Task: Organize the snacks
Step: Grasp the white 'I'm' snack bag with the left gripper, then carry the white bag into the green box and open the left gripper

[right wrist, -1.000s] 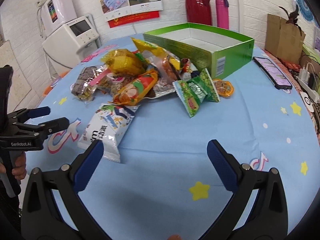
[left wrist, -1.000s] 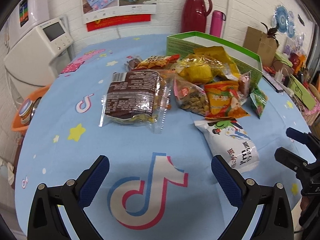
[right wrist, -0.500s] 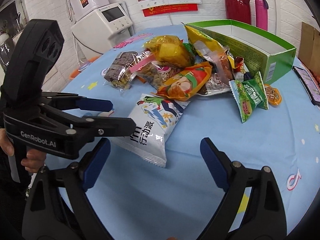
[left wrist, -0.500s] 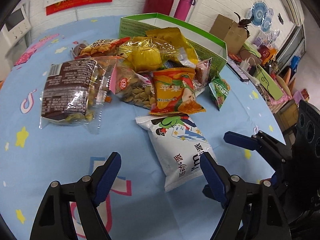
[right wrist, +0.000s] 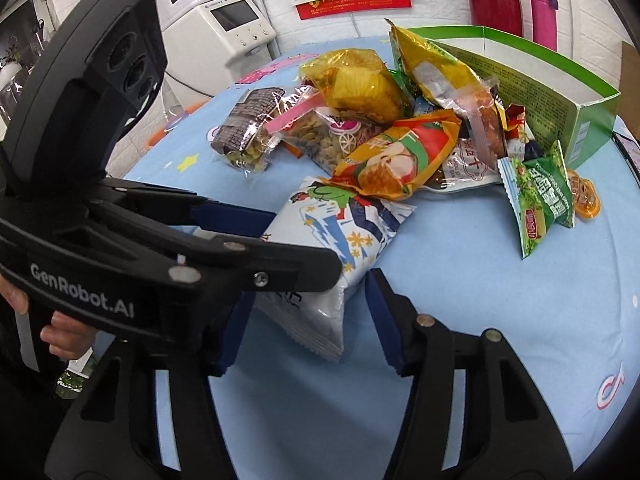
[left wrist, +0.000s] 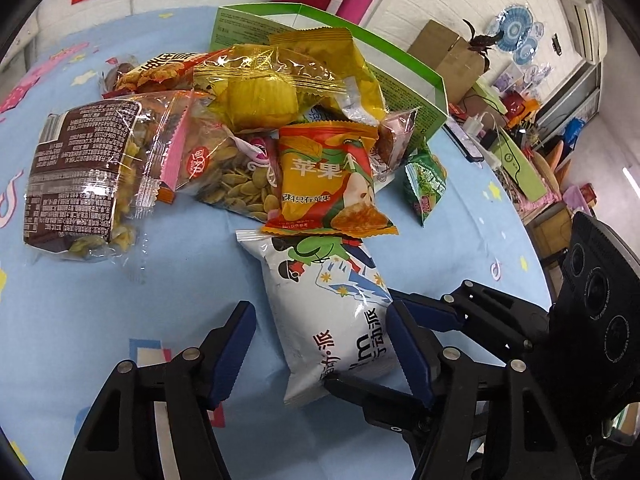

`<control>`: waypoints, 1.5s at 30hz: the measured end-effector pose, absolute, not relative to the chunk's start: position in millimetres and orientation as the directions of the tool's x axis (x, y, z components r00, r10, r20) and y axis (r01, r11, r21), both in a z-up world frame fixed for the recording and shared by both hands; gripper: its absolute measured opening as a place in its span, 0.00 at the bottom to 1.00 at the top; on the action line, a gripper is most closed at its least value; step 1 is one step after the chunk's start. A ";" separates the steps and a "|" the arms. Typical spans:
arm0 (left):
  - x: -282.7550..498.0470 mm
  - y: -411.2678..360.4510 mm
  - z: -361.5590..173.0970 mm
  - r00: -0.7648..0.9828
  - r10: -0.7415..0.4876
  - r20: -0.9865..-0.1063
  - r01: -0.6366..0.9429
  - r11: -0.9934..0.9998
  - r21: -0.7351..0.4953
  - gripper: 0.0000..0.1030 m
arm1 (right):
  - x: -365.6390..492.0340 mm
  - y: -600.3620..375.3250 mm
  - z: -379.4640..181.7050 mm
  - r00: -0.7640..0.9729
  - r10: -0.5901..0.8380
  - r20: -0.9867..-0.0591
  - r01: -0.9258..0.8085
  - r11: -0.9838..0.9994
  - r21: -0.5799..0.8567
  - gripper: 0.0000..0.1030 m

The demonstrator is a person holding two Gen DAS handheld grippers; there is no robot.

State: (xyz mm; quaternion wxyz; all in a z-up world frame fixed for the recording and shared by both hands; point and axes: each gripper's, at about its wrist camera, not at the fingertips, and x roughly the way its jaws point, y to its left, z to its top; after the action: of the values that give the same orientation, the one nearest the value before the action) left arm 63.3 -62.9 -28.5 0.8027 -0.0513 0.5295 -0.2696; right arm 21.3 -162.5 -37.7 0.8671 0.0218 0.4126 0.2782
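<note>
White snack bag (left wrist: 332, 312), "行动派" perhaps, between both spread grippers.

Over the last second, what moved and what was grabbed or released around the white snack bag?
Both grippers closed in on the white snack bag from opposite sides: the left gripper now straddles its near end, and the right gripper brackets the same end. Both are open; nothing has been gripped or released. The bag, the snack pile behind it and the green box lie as before.

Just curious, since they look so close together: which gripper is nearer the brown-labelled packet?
Left. The left gripper is on the side of the white bag facing the brown-labelled packet; the right gripper is on the opposite side.
</note>
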 end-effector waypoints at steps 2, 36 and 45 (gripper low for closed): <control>61.2 -64.2 -28.6 0.307 -0.492 -0.815 0.385 0.847 -0.366 0.64 | 22.5 -161.5 -38.8 0.509 0.497 -0.703 -0.456 0.848 0.269 0.53; 144.6 -163.7 79.4 0.500 -0.571 -0.651 0.541 0.793 -0.280 0.56 | 82.7 -255.5 53.0 0.805 0.370 -0.464 -0.289 0.927 0.238 0.42; 193.1 -192.4 64.4 0.474 -0.561 -0.679 0.541 0.794 -0.278 0.56 | 129.2 -283.2 39.3 0.802 0.348 -0.486 -0.241 0.932 0.270 0.42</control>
State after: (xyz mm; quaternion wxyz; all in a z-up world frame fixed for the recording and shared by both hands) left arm 193.1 -192.4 64.4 0.8584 -0.0125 0.4001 -0.3209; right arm 129.2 -283.2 39.3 0.9441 0.0978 0.2735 0.1559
